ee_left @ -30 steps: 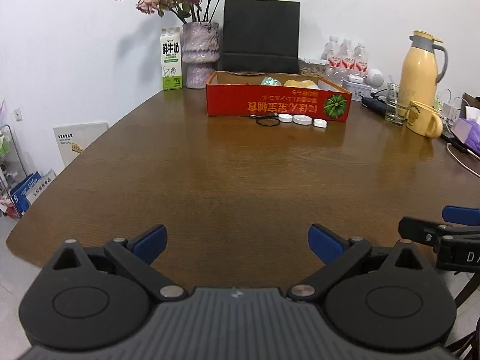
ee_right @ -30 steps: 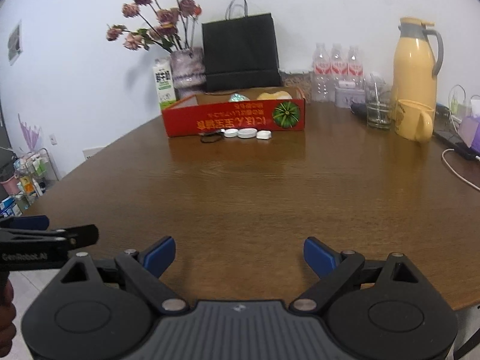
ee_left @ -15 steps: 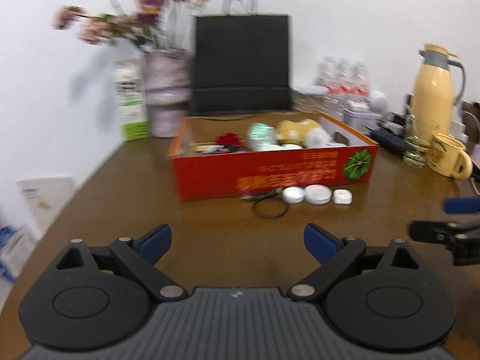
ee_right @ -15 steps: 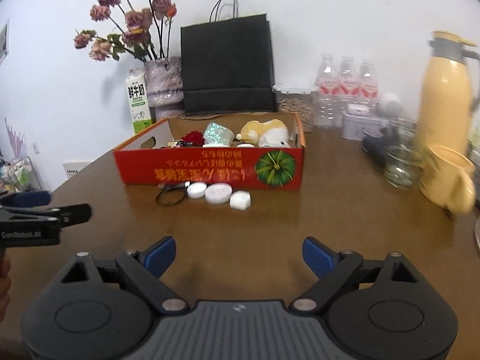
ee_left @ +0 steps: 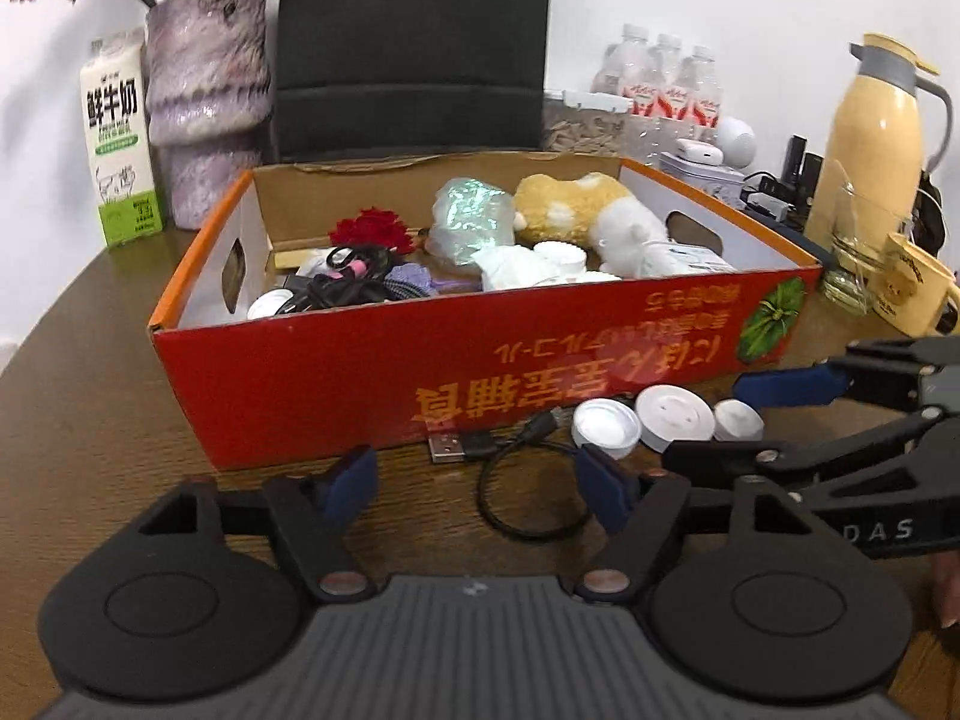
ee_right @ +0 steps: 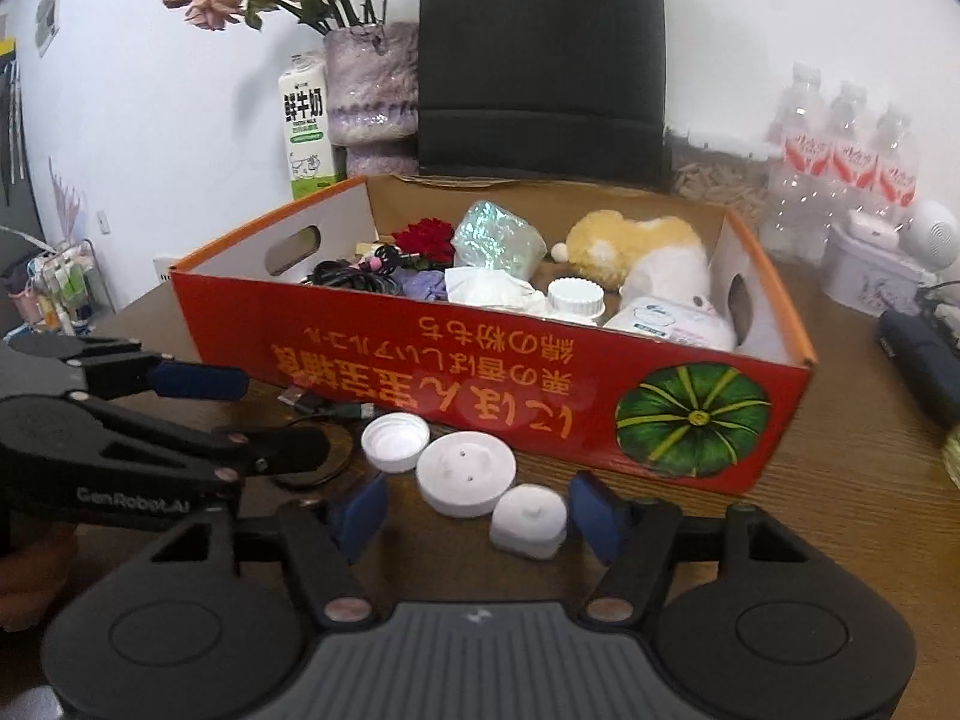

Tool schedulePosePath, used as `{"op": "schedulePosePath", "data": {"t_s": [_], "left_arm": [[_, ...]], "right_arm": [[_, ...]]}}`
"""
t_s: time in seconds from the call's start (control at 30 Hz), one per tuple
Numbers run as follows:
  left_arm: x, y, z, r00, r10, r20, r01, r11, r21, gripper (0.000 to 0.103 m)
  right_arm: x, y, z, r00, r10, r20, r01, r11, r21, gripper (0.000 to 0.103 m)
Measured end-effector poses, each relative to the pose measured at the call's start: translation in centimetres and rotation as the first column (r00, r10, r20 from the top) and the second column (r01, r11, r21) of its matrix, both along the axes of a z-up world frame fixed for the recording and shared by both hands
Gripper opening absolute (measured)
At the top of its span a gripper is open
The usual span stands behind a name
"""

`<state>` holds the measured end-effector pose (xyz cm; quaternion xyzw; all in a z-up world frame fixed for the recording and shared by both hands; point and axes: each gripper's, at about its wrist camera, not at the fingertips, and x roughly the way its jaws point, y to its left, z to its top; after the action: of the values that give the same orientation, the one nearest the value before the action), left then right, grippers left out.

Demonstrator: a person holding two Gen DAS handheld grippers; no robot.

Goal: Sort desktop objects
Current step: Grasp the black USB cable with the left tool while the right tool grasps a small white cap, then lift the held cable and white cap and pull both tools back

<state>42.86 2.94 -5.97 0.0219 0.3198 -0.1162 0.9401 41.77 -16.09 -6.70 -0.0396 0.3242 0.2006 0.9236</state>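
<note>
A red cardboard box (ee_left: 480,372) (ee_right: 480,378) holds a plush toy (ee_left: 576,210), a red rose, cables and packets. On the table in front of it lie a black USB cable (ee_left: 522,480), a white bottle cap (ee_right: 396,441), a round white disc (ee_right: 465,474) and a small white piece (ee_right: 528,522). My left gripper (ee_left: 477,483) straddles the cable loop, its jaws closing, pads clear of it. My right gripper (ee_right: 480,510) has the small white piece and the disc's edge between its closing jaws, touching neither. Each gripper shows in the other's view (ee_left: 708,420) (ee_right: 282,417).
Behind the box stand a milk carton (ee_left: 120,138), a flower vase (ee_left: 204,102) and a black paper bag (ee_left: 414,48). To the right are water bottles (ee_right: 840,150), a yellow thermos (ee_left: 882,132), a glass (ee_left: 858,252) and a yellow mug (ee_left: 912,288).
Both grippers have travelled forward across the table right up to the box front. Both pairs of jaws have narrowed around the items lying there.
</note>
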Motion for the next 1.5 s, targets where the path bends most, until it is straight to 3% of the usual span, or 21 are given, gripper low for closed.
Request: {"op": "schedulePosePath", "data": {"t_s": [0.07,0.3,0.33,0.4,0.43,0.5,0.6,0.9,1.03,1.5], "left_arm": [[0.5,0.1,-0.1,1.000,0.024,-0.003,-0.024,1.000,0.015,0.061],[0.7,-0.6,-0.2,1.000,0.012,0.005,-0.013,0.999,0.052,0.056],[0.7,-0.6,-0.3,1.000,0.018,0.005,-0.019,0.998,0.052,0.054],[0.6,-0.7,-0.2,1.000,0.027,0.011,-0.027,0.999,0.047,0.029],[0.5,-0.9,-0.2,1.000,0.025,0.013,-0.026,0.999,0.048,0.026],[0.1,-1.3,-0.2,1.000,0.011,0.020,-0.012,0.998,0.063,0.025],[-0.5,-1.5,-0.2,1.000,-0.019,0.021,0.017,0.998,0.060,0.025],[-4.9,-2.7,0.1,0.998,0.019,0.063,-0.026,0.993,0.111,0.025],[-8.8,-2.5,1.4,0.995,0.046,0.091,-0.051,0.998,0.043,0.025],[-20.8,-2.2,5.5,0.988,0.090,0.127,-0.088,0.996,-0.023,0.025]], "right_arm": [[0.2,0.0,-0.2,1.000,0.005,-0.006,-0.005,1.000,0.004,0.066],[-0.6,-1.5,-0.5,1.000,0.010,0.000,-0.010,1.000,0.009,0.064],[-0.6,-1.8,-0.5,1.000,0.006,-0.001,-0.006,1.000,0.018,0.055],[-0.6,-2.0,-0.3,1.000,-0.008,0.000,0.008,1.000,0.006,0.042],[-0.7,-2.0,-0.3,1.000,-0.006,0.001,0.006,1.000,0.004,0.035],[-1.1,-2.0,-0.3,1.000,-0.004,0.011,0.004,1.000,-0.008,0.026],[-1.8,-1.7,-0.4,0.999,-0.005,0.031,0.006,0.999,-0.033,0.026],[-4.1,-1.9,-0.1,0.999,-0.015,0.039,0.016,1.000,-0.017,0.026],[-6.0,-2.4,0.8,0.997,-0.042,0.058,0.040,0.999,0.030,0.026],[-19.6,-3.4,3.7,0.991,-0.076,0.111,0.065,0.993,0.102,0.026]]}}
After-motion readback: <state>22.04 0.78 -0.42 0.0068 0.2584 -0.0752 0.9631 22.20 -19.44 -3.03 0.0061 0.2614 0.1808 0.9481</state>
